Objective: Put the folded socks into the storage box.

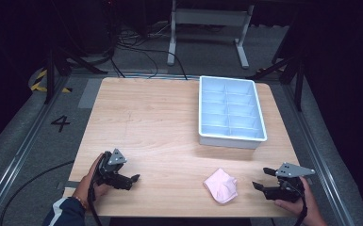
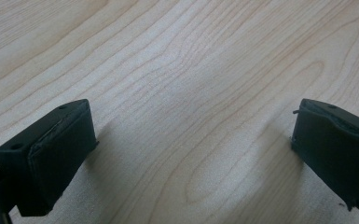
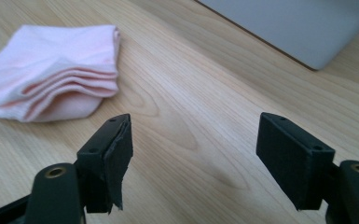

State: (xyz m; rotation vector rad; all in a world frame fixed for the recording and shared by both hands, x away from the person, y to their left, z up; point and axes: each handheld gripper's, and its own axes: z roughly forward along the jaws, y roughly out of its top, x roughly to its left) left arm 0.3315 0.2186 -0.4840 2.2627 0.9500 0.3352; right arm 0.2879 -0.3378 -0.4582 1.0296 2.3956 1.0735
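Both claws sit at the near edge of the wooden table (image 1: pixel 169 127), each held in a person's hand. Left claw (image 1: pixel 131 180): rests low over the near left part of the table, jaws pointing toward the centre. Left gripper view confirms the jaws stand wide apart with bare wood grain between them; nothing gripped. Right claw (image 1: pixel 260 180): at the near right corner, jaws pointing left toward the pink cloth (image 1: pixel 221 185). Jaws are apart and empty; the right gripper view shows bare table between the pads.

Pink cloth: folded, lying flat on the table near the front edge, right of centre. It lies just beside the right claw's jaw tips but apart from them, with a strip of bare wood between. In the right gripper view the cloth (image 3: pixel 51 72) lies ahead and to the left of the jaws, its folded layers visible along one edge; no pad touches it.

Light blue tray (image 1: pixel 232 139): stands on the far right part of the table, divided into compartments in two columns. Compartments appear empty. It is well apart from the cloth. One corner of the tray (image 3: pixel 298 28) shows in the right gripper view, beyond the jaws.
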